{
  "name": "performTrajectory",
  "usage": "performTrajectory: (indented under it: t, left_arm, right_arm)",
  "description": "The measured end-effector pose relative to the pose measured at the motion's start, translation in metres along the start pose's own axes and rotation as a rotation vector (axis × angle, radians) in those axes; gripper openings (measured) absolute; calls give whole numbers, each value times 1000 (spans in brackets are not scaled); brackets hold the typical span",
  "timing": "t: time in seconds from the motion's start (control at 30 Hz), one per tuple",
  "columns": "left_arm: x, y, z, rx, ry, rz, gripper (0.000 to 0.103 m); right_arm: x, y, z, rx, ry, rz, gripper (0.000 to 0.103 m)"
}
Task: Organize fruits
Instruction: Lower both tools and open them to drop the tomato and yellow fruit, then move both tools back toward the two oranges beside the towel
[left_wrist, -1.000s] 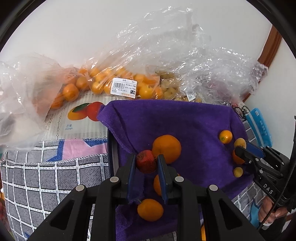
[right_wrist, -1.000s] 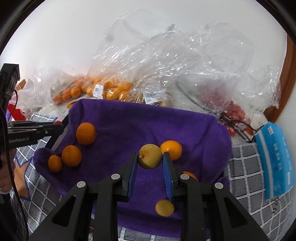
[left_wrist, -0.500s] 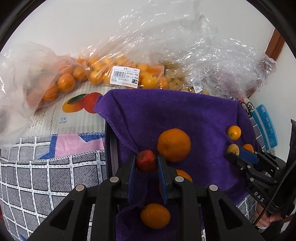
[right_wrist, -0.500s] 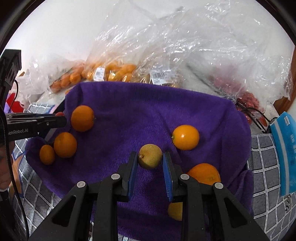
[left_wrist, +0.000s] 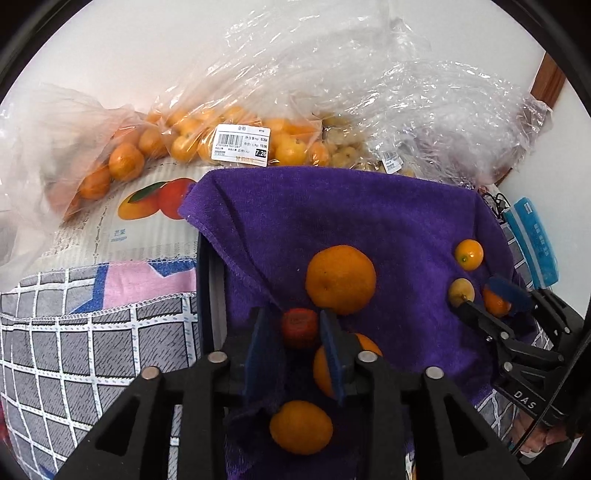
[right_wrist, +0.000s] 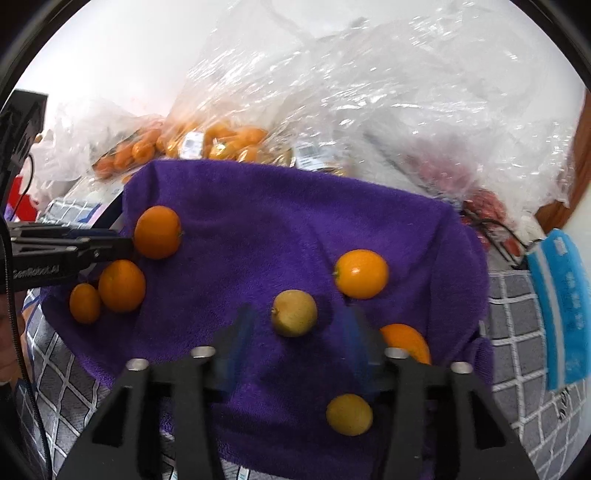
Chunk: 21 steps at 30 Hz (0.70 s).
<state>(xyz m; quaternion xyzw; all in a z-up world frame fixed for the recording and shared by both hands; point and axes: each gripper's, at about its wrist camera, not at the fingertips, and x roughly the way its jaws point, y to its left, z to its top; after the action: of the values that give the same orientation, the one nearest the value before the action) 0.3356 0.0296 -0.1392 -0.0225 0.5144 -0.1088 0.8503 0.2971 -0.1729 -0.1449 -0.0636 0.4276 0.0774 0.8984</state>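
Observation:
A purple towel (left_wrist: 369, 210) (right_wrist: 277, 214) holds the loose fruit. My left gripper (left_wrist: 300, 326) is shut on a small red fruit (left_wrist: 300, 328), low over the towel's left edge next to a large orange (left_wrist: 340, 279). Two more oranges (left_wrist: 301, 426) lie under the fingers. My right gripper (right_wrist: 293, 325) is open, its fingers blurred, with a yellow-green fruit (right_wrist: 294, 312) lying on the towel between them. It also shows in the left wrist view (left_wrist: 484, 295). A kumquat (right_wrist: 361, 273), an orange (right_wrist: 406, 341) and a yellow fruit (right_wrist: 349, 414) lie near it.
Clear plastic bags of oranges and kumquats (left_wrist: 229, 140) and of red fruit (right_wrist: 484, 199) pile against the white wall behind the towel. A mango-printed box (left_wrist: 140, 218) sits left. A blue packet (right_wrist: 561, 306) lies right on the checked cloth (left_wrist: 74, 350).
My right gripper has opened and let go of the yellow-green fruit, which now rests on the towel. My left gripper stays shut on the red fruit and has come closer over the towel.

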Motion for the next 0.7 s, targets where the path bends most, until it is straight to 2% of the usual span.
performTrajectory:
  t: [0.03,0.1,0.27,0.43,0.57,0.7]
  left_arm:
    - [-3,-1,0,0,0,5,38]
    - [-11,-2,-1,1,-9,21,49]
    - [-40,-7,-7,7,-54,56,57]
    - [-76,-19,-22,18,-100,74,59]
    - [-101,-25,-38,1,-136,48,59]
    - [-120,-30,-54,-18,-165,27,59]
  right_arm:
    - [-3,-1,1,5,-2,-2,61]
    - [-11,-2,2,19,2,-18,70]
    - [-36,-4,1,56,-18,-70,71]
    - [-72,-3,-8,58,-78,-78,71]
    - [-106,1,-16,60,-147,-72,71]
    - [-129,3,-22,74,-178,-93,71]
